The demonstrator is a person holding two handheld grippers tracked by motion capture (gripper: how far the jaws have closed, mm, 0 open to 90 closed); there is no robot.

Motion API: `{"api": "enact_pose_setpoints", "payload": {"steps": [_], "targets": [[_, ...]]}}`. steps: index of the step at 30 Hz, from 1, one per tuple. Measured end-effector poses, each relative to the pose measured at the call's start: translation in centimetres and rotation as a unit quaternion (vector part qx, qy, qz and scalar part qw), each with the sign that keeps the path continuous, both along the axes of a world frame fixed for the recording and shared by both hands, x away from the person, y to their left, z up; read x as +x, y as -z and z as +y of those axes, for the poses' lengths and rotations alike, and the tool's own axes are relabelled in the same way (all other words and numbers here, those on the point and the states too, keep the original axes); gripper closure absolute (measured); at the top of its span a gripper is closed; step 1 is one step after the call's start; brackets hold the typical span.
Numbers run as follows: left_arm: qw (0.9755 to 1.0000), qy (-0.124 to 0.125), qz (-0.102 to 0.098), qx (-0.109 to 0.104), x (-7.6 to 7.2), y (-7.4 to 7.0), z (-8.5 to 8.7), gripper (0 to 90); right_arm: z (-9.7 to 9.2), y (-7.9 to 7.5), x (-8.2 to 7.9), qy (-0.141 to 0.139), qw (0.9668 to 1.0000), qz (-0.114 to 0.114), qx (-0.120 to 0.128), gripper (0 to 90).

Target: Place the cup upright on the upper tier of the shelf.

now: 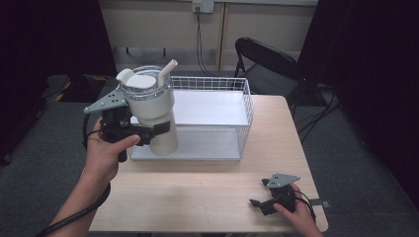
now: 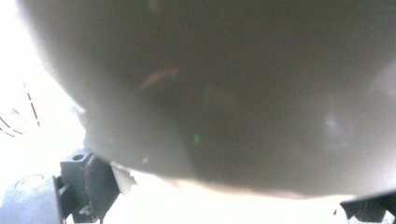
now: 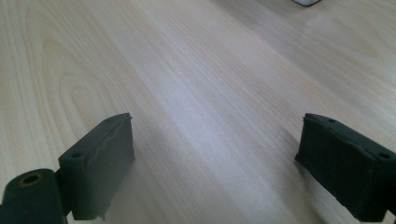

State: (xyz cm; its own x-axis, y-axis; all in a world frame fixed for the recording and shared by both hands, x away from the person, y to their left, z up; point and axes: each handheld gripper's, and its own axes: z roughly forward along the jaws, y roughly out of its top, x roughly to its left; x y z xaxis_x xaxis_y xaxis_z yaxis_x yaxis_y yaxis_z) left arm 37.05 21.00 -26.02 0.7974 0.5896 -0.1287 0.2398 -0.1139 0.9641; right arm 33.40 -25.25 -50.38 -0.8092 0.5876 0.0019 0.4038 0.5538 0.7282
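Note:
A large cream tumbler [image 1: 150,103] with a clear lid [image 1: 142,81] and a straw [image 1: 168,68] is held at the table's left. My left gripper [image 1: 150,131] is shut on its lower body from the left side. From above, the tumbler leans slightly and covers the left front corner of a white wire basket [image 1: 212,82]. I cannot tell whether its base touches anything. In the left gripper view the tumbler's wall [image 2: 233,93] sits right at the lens between the jaws. My right gripper [image 1: 258,192] rests low over the table near the front right, open, with bare wood between its fingers [image 3: 100,163].
The basket has a white floor and stands at the back middle of the light wooden table [image 1: 197,197]. A black folding chair [image 1: 267,61] stands behind the table's far right corner. Dark carpet surrounds the table.

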Motion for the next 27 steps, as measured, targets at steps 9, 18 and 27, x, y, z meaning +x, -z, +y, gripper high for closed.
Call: {"api": "enact_pose_setpoints", "payload": {"steps": [9,18,27], "targets": [[0.9999,-0.005,0.005,-0.007,0.5,-1.1,0.4,10.4,0.0,0.0,0.0,0.0,1.0,-0.001,0.001,10.0],[0.9999,-0.013,0.0,0.0,1.4,-2.5,0.3,10.4,0.0,0.0,0.0,0.0,1.0,-0.001,0.001,9.9],[0.9998,-0.021,-0.003,-0.005,2.5,-3.4,0.3,10.4,0.0,0.0,0.0,0.0,1.0,-0.001,0.001,10.0]]}}
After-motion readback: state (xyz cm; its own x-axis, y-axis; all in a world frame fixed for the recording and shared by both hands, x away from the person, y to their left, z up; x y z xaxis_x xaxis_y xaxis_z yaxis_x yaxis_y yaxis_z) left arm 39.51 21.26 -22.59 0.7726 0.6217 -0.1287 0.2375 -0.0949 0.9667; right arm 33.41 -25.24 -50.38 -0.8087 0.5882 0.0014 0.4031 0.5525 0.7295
